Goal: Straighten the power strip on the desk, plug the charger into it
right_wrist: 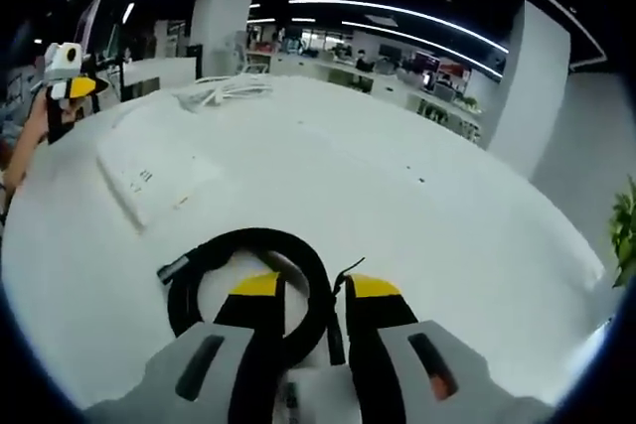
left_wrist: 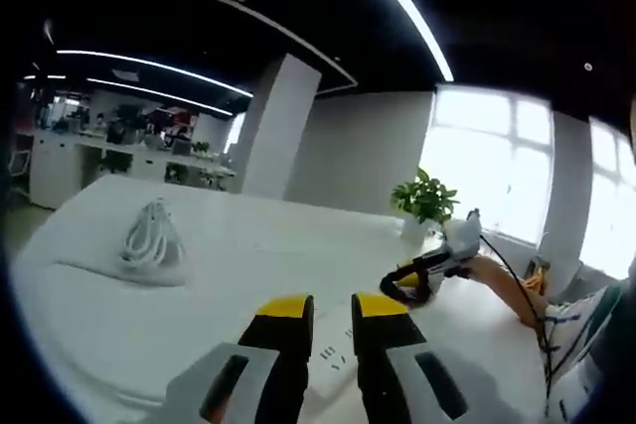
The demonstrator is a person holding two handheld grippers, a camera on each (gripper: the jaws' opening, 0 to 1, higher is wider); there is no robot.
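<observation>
White plastic power strip [right_wrist: 149, 181]: lies flat on the white bench [right_wrist: 397, 206], its long axis running askew to the near bench edge; sockets face up. In the left gripper view the strip [left_wrist: 336, 356] shows just ahead of and between that gripper's fingers.

Black charger cable [right_wrist: 243, 280]: a thick looped cord, near side of the power strip, well apart from it. The loop passes between the right gripper's [right_wrist: 313, 290] fingers, which are narrow and appear closed on it. In the left gripper view the same loop [left_wrist: 402, 290] hangs from the right gripper [left_wrist: 437, 263], beside the power strip. The charger's plug end cannot be made out.

Left gripper [left_wrist: 323, 307]: fingers narrow, a slim gap between them, holding nothing; hovering just over the power strip.

White coiled cord [left_wrist: 149, 235]: far side of the power strip, on a flat white sheet; apart from it.

Potted plant [left_wrist: 425, 201]: beyond the power strip, at the far bench edge.

Risks, as judged:
- Strip is light and smooth on a smooth bench; a push off its centre would likely spin it rather than square it.
- Pressing a plug in with the strip unheld could slide it away.
- Cord held by its loop, not the plug; prongs may swing and miss the sockets.
- Slack loop could snag the strip.
</observation>
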